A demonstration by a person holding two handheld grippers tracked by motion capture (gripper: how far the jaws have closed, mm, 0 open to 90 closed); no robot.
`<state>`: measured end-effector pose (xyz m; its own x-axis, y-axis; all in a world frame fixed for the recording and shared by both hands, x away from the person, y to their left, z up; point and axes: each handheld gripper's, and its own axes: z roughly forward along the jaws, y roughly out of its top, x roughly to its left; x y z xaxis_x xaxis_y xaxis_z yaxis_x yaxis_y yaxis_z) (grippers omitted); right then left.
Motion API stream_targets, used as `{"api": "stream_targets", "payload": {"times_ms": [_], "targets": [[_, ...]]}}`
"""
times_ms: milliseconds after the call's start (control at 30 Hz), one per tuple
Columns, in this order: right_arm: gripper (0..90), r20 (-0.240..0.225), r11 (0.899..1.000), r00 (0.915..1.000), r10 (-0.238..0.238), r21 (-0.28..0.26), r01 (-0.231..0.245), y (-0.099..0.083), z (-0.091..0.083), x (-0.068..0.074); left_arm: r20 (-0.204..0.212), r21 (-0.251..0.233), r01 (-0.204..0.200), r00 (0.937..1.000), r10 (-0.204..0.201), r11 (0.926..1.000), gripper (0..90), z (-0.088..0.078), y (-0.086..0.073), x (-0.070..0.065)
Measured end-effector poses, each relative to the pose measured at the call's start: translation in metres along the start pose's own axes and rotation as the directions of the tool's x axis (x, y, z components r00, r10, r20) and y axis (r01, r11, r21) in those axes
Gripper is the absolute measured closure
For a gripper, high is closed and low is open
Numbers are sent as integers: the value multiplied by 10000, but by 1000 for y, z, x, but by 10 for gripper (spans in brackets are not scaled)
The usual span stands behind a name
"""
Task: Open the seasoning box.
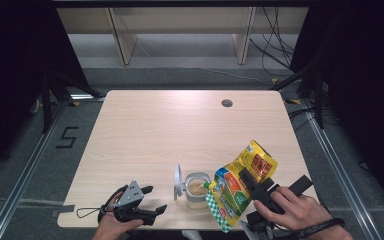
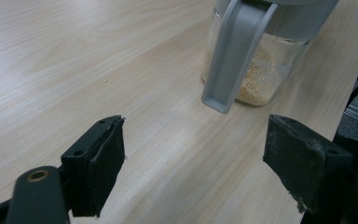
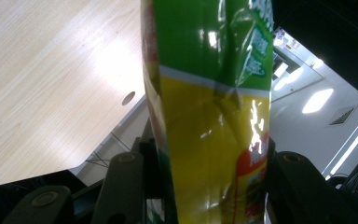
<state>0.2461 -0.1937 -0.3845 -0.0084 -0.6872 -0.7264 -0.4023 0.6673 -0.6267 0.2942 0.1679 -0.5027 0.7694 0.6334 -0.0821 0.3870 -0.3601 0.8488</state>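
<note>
Glossy yellow-green foil pouch [image 1: 242, 182]: soft, crinkly, likely slippery; best pinched mid-body, where the right hand-held gripper [image 1: 254, 186] clamps it. Clear lidded plastic jar [image 1: 197, 190] of grains: rigid, light. Left hand-held gripper [image 1: 149, 201] released, empty, on the counter [image 1: 170, 125].

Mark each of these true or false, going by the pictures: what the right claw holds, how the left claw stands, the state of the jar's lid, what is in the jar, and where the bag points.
1. The right claw is clamped on a yellow and green bag. True.
2. The left claw grips the jar's lid. False: its jaws stand open over bare table, short of the jar.
3. The jar's lid is flipped open. True.
4. The jar is empty. False: pale grains fill its lower part.
5. The bag is tilted, its low end by the jar's mouth. True.
</note>
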Motion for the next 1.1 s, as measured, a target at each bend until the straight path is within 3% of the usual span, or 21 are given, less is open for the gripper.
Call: {"api": "stream_targets", "payload": {"times_ms": [100,133,333,400,467,500,667,733,800,933,1000,1100], "targets": [[617,96,9999,10000,-19,115,18,-1,-1,0,67,-38,57,10000,-57,10000,200,1,0,0],[617,34,9999,10000,-63,80,63,-1,-1,-1,24,214,-194,9998,194,9996,200,-1,0,2],[618,136,9999,9999,-6,140,4,-1,-2,-2,89,-58,78,9999,-78,10000,199,0,0,0],[618,106,9996,9995,-284,-20,284,-1,-1,-4,80,3,-7,10000,7,10000,200,-1,0,0],[618,130,10000,9999,-83,51,83,1,-3,-2,103,26,-18,9999,18,10000,199,-1,0,0],[618,195,9996,9994,-269,12,268,1,-2,-3,113,39,-13,9999,12,10000,199,-1,0,0],[621,210,9995,9993,-312,-42,313,2,-3,-4,91,-57,65,9999,-65,10000,199,0,0,0],[621,162,10000,9999,-54,33,54,2,-4,-3,92,-11,31,10000,-31,10000,199,0,0,0],[621,138,9994,9994,-313,-108,315,2,-4,-3,84,-1,-11,10000,11,10000,199,0,0,0],[621,149,10000,9999,-48,19,48,3,-8,-1,81,-1,-4,10000,4,10000,199,0,0,0],[621,169,9995,9995,-277,-120,279,2,-8,-2,58,16,-24,10000,24,10000,199,0,0,0],[622,103,10000,9999,32,7,-32,1,-10,-1,64,37,-38,10000,37,10000,200,0,0,0]]}}
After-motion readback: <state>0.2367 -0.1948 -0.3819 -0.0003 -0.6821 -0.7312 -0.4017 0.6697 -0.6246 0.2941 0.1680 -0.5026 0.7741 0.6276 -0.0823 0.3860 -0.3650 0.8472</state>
